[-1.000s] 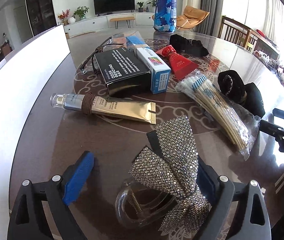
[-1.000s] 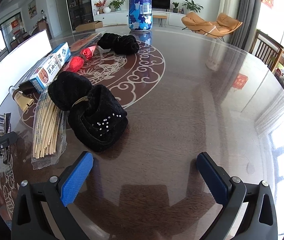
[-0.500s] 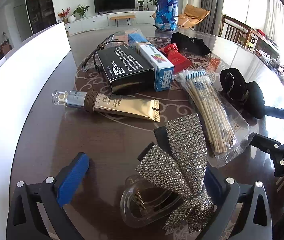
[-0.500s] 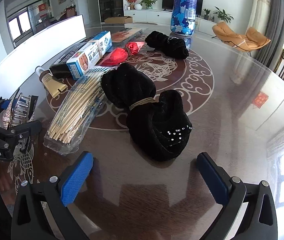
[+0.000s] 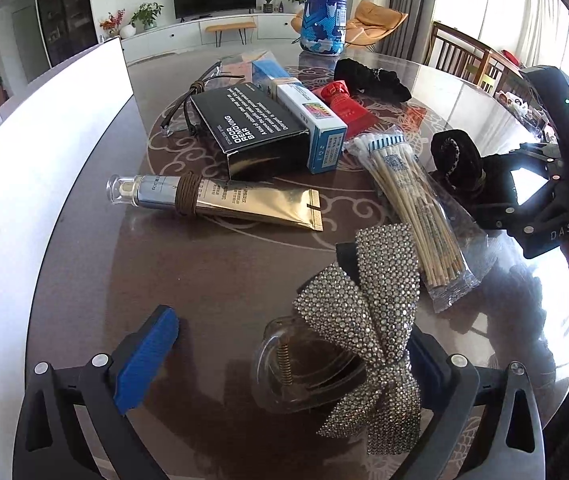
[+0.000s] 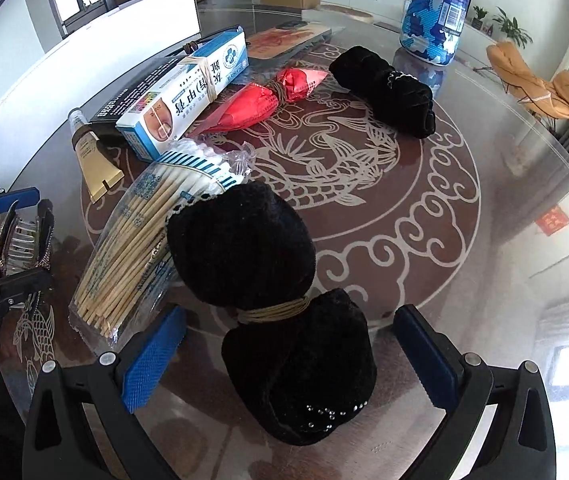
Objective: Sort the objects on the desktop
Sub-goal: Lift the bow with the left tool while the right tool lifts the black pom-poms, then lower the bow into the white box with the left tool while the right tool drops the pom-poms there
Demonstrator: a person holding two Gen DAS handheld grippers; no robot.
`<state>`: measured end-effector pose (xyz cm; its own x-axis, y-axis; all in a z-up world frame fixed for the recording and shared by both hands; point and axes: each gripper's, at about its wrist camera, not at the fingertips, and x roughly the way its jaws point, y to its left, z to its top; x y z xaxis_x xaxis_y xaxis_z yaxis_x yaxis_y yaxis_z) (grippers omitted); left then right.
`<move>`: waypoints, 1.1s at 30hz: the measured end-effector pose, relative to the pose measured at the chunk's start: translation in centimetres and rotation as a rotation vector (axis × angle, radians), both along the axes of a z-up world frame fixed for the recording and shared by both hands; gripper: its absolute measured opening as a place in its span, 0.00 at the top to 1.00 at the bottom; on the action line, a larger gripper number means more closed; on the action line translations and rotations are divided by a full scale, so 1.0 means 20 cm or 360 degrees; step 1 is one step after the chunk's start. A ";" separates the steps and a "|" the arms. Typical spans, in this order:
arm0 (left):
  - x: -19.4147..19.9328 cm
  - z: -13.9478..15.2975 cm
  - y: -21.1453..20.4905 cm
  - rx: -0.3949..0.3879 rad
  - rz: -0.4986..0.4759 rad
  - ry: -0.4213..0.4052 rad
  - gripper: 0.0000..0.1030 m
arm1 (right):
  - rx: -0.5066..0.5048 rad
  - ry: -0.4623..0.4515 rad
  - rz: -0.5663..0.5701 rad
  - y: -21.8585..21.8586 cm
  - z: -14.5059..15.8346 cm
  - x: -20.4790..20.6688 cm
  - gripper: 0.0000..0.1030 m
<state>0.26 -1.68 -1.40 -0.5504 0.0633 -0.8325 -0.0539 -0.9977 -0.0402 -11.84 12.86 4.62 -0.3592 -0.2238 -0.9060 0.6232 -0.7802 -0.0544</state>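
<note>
1. Left gripper point(image 5: 288, 354) is standing wide open around the rhinestone bow hair clip point(image 5: 364, 312), which is lying on the glass table point(image 5: 212, 272) against the right-side pad; the gold tube point(image 5: 220, 200) is lying beyond.
2. Right gripper point(image 6: 288, 360) is gaping open, straddling the black velvet bundle point(image 6: 268, 300) beside the cotton swab pack point(image 6: 144, 240).

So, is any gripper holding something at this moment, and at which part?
Nothing is held. The left gripper is open around the rhinestone bow clip, and the right gripper is open around the black velvet bow.
</note>
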 end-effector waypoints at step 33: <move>0.45 0.71 -0.96 0.0155 0.0351 0.0420 0.49 | -0.0562 -0.0001 0.0354 -0.88 0.63 0.49 0.64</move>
<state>9.35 -20.86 12.76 -0.7550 -0.0089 -0.6557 0.1409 -0.9788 -0.1490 -2.01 -4.65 17.14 -0.2667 -0.5927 -0.7600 0.7786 -0.5973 0.1926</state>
